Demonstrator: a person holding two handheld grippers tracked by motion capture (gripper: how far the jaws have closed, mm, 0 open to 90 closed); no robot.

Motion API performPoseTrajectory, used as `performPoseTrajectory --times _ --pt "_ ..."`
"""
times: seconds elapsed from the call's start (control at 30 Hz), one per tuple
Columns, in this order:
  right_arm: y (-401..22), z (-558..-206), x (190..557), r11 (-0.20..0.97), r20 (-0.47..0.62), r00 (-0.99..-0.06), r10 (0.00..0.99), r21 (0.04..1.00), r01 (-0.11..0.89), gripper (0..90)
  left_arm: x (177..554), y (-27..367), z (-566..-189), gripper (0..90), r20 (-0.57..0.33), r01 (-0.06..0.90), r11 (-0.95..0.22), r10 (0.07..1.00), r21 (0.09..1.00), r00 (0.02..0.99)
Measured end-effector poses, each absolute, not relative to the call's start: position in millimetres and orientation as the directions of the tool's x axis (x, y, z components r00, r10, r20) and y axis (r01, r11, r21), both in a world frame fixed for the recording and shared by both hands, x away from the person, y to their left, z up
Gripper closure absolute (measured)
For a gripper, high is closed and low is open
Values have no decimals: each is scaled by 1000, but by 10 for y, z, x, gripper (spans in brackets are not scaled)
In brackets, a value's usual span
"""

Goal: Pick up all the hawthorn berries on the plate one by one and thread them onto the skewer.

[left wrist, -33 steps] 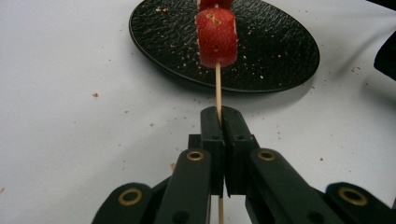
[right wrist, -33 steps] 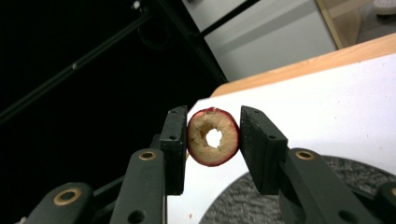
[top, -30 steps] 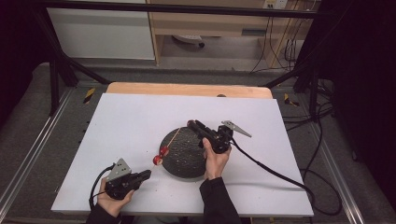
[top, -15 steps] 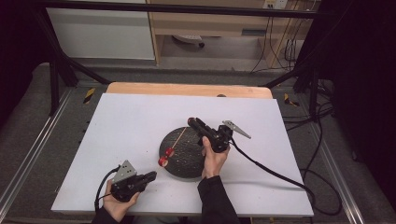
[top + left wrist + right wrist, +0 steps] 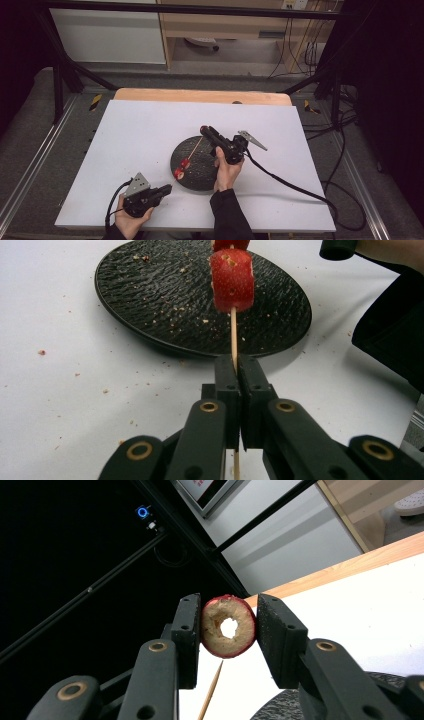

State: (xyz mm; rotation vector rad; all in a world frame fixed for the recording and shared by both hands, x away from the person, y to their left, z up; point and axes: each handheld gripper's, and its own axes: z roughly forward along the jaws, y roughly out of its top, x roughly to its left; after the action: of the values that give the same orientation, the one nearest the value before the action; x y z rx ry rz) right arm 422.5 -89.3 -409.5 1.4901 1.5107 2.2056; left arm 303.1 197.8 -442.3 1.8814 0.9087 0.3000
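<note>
My left gripper (image 5: 162, 189) (image 5: 239, 365) is shut on the lower end of a thin wooden skewer (image 5: 233, 335) at the table's front. The skewer (image 5: 194, 150) slants up over a black plate (image 5: 202, 172) and carries two red strawberry pieces (image 5: 182, 167); the near piece (image 5: 231, 280) hangs just beyond my jaws. My right gripper (image 5: 204, 130) (image 5: 228, 626) hovers above the plate's far edge, shut on a cored apple ring (image 5: 220, 645) with red skin. The skewer's pointed tip (image 5: 212, 687) sits just below that ring.
The textured plate (image 5: 150, 290) rests on a white board with crumbs scattered around it. A wooden strip (image 5: 200, 96) runs along the board's far edge. A black cable (image 5: 285, 180) trails right from the right gripper. Dark frame bars stand behind the table.
My left hand has shifted a little to the right, swinging the skewer and its strawberry pieces further over the plate toward the right gripper. The right gripper has stayed put.
</note>
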Motion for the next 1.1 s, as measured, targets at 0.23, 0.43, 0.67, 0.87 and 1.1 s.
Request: performPoseTrajectory --times 0.23,0.43,0.67,0.87,1.1 --pt "-886 -4100 4214 -516 665 -527 529 745 423 635 3026 1969 -4419 881 -180 456 -223 706 861 685" --pt "-867 -4130 4205 -522 675 -526 518 736 430 635 3036 1935 -4422 881 -210 470 -193 708 861 674" --pt "-837 -4181 4199 -529 687 -524 504 725 441 635 3047 1865 -4419 881 -232 479 -159 719 863 655" --pt "-833 -4184 4179 -533 686 -526 502 725 436 636 3071 1804 -4434 882 -238 488 -154 723 859 648" --pt "-827 -4196 4173 -538 679 -534 503 730 421 638 3051 1761 -4441 883 -251 491 -143 719 859 648"
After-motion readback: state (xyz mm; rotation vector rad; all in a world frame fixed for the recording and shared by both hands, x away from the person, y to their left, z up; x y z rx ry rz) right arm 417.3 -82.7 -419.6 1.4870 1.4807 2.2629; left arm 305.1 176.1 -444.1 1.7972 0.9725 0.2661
